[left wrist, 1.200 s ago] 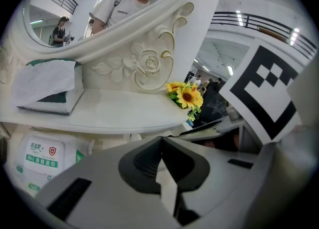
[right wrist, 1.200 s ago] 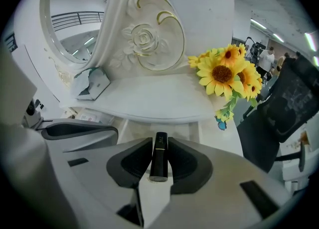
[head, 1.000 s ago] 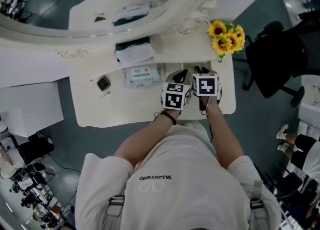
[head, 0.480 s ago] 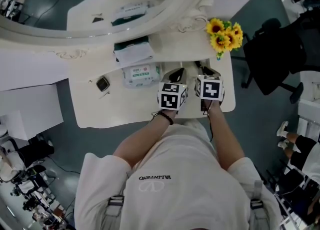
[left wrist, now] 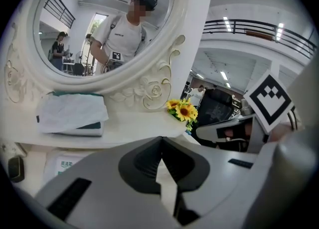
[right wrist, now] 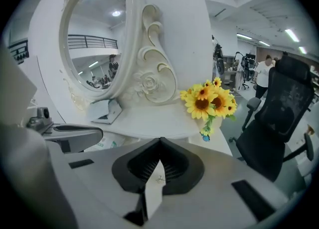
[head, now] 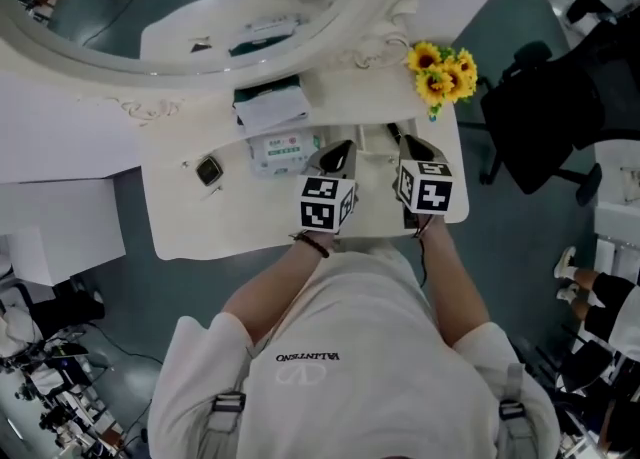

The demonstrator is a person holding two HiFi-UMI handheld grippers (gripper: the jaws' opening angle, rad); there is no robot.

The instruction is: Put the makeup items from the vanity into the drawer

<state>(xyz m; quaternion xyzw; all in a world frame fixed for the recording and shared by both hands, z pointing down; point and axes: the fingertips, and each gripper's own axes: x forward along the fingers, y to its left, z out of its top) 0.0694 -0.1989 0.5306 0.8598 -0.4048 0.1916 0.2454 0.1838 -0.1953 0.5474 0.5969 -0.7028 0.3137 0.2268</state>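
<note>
1. Task item. A small dark item point(head: 208, 169), probably a compact, lies flat on the vanity point(head: 180, 217) top. It is at about 9 o'clock from the left gripper point(head: 335, 155) and well apart from it. In the left gripper view it shows at the far left edge point(left wrist: 16, 168).

2. Tool state.
- Left gripper point(left wrist: 160, 140): jaw tips meet and nothing is between them.
- Right gripper point(head: 400, 139): jaws likewise closed and empty, as its own view confirms point(right wrist: 159, 140).
- Both hover over the front right part of the top, side by side and not touching.

3. Step in hand (judgement). No item is held and no open drawer shows, so the work is at its start.
- Part the jaws before descending.
- Approach the dark item from above with the jaws across its narrow sides. It is low and flat, so a grip set too high would likely slip off.
- Use the other gripper for the drawer pull.

4. Containers.
- The drawer cannot be made out in any view. Whether it is open, and what it holds, cannot be told.
- A sealed wipes pack point(head: 283, 150) lies at 10 o'clock from the left gripper.
- A folded white stack with a teal edge point(head: 270, 105) sits beyond the pack, under the mirror point(head: 250, 7).
- The sunflowers point(head: 440, 75) stand at 1 o'clock from the right gripper. Their pot is barely visible.
</note>
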